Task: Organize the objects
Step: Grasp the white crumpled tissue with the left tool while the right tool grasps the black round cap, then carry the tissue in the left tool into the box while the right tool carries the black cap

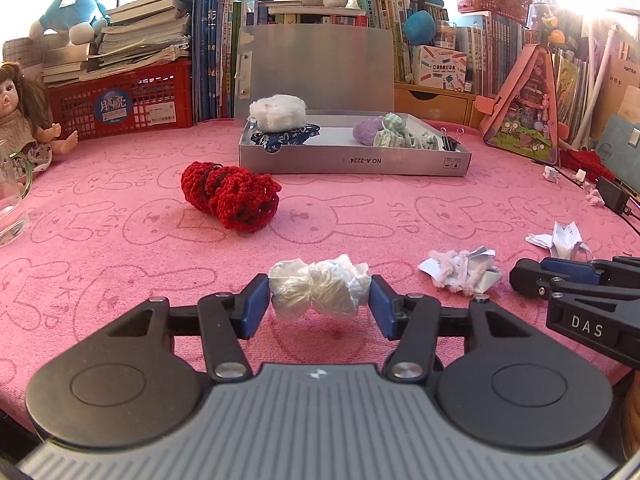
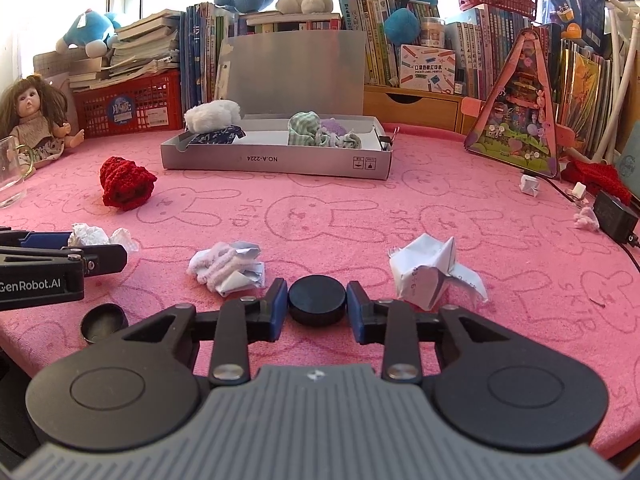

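Note:
My left gripper (image 1: 318,298) is shut on a crumpled white paper wad (image 1: 316,290), held just above the pink cloth; it also shows in the right wrist view (image 2: 94,236). My right gripper (image 2: 317,302) is shut on a round black cap (image 2: 317,299) near the table's front. A second black cap (image 2: 104,322) lies open side up to its left. A silver box (image 1: 352,160) with its lid up stands at the back and holds cloth items. A red crocheted piece (image 1: 230,194) lies in front of the box on the left.
Crumpled paper with pink pipe cleaner (image 2: 228,266) and a folded paper scrap (image 2: 432,276) lie on the pink cloth. A glass mug (image 1: 12,200) and a doll (image 1: 24,120) are at left. A black adapter (image 2: 614,214) is at right. Books and plush toys line the back.

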Tool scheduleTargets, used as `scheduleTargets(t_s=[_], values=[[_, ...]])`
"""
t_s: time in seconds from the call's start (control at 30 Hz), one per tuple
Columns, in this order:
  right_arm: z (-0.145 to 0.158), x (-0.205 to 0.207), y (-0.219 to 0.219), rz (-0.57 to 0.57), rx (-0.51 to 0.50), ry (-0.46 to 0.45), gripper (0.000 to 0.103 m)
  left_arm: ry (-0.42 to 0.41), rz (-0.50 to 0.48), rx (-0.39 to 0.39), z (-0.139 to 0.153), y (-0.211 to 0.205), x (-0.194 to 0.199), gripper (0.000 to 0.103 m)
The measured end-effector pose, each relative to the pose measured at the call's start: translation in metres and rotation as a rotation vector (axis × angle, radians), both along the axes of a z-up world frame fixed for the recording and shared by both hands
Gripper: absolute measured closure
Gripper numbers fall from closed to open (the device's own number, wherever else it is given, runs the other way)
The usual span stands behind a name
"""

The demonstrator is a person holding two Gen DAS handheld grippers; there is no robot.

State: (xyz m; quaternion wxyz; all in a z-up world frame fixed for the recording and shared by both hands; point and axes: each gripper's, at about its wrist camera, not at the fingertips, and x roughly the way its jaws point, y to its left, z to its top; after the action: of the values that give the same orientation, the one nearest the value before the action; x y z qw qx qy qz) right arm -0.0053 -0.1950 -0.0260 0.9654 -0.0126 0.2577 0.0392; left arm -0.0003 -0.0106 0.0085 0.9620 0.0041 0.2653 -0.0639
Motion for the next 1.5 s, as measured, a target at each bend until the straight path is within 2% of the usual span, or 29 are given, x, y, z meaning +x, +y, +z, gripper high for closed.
scheduleTargets(t_s=[0.43, 0.83, 0.97, 1.13, 1.5], values=[[0.032, 0.026, -0.004, 0.01, 0.009, -0.05, 0.066, -0.059, 0.01, -0.022, 0.04, 0.009, 0.041, 0.043], [0.072, 0.079, -0.013, 0.029, 0.093, -0.059, 0.066, -0.1, 0.052, -0.026, 0.076, 0.027, 0.098, 0.043], [0.079, 0.1, -0.008, 0.047, 0.099, -0.059, 0.066, -0.102, 0.053, -0.035, 0.077, 0.028, 0.122, 0.043], [0.081, 0.13, -0.006, 0.071, 0.147, -0.016, 0.066, -0.102, 0.044, -0.022, 0.073, 0.025, 0.154, 0.043], [0.063, 0.189, -0.004, 0.044, 0.226, 0.057, 0.066, -0.005, 0.062, -0.046, 0.05, 0.026, 0.222, 0.043]])
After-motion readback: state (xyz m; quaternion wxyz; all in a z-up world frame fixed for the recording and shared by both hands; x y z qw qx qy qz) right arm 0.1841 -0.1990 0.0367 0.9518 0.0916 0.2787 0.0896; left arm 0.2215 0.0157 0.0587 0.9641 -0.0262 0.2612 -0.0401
